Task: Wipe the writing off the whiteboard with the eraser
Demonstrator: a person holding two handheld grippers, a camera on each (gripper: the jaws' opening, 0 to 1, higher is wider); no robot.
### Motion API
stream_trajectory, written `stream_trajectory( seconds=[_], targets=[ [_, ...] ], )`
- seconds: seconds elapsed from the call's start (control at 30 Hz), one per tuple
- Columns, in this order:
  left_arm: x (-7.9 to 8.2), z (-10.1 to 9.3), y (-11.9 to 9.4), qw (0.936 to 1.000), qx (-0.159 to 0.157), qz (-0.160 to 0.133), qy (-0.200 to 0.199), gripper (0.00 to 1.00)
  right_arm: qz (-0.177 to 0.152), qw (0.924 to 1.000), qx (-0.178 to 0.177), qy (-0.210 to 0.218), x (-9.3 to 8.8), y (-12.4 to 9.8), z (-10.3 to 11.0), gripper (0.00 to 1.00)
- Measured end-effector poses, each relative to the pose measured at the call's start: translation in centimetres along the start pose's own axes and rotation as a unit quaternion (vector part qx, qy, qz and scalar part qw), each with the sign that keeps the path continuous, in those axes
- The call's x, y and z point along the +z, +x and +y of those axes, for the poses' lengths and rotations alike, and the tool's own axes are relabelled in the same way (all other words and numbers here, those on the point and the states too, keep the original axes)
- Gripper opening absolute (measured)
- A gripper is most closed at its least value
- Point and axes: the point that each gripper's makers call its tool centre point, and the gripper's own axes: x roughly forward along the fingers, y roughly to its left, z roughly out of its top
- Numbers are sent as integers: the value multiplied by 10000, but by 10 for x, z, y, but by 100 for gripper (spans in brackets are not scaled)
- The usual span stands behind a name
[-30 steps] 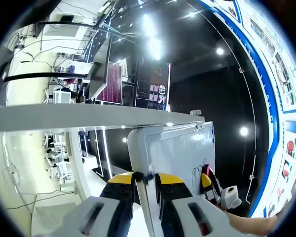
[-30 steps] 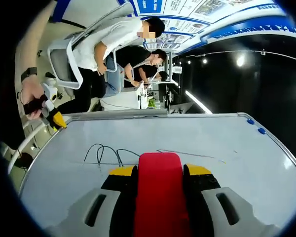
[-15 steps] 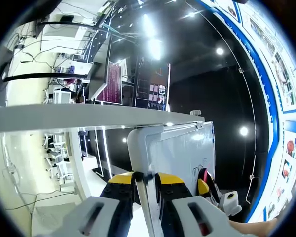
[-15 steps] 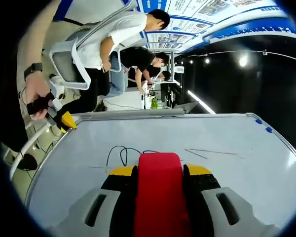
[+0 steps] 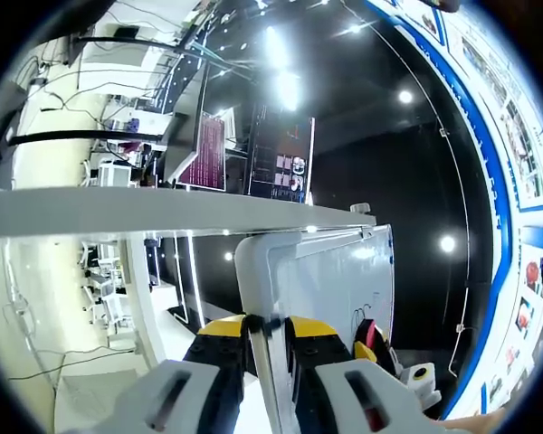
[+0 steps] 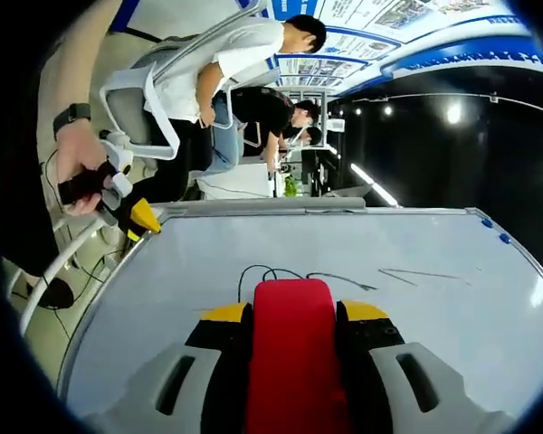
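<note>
The whiteboard [image 6: 344, 253] spreads wide ahead of my right tongs [image 6: 292, 316], its black scribbles [image 6: 290, 274] just past the tip. My right tongs are clamped on the red eraser [image 6: 292, 353], lying against the board at 6 o'clock. My left tongs [image 5: 266, 330] pinch the whiteboard's corner edge [image 5: 253, 271]; in the right gripper view they sit at 9 o'clock, held in my hand [image 6: 77, 163].
</note>
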Motion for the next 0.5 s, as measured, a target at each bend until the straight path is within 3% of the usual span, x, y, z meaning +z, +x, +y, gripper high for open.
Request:
stream_trajectory(
  seconds=[0.5],
  targets=[
    [0, 1, 0, 10000, -4, -7, -4, 19, 18, 9999, 105, 25, -2, 0, 32, 40]
  ],
)
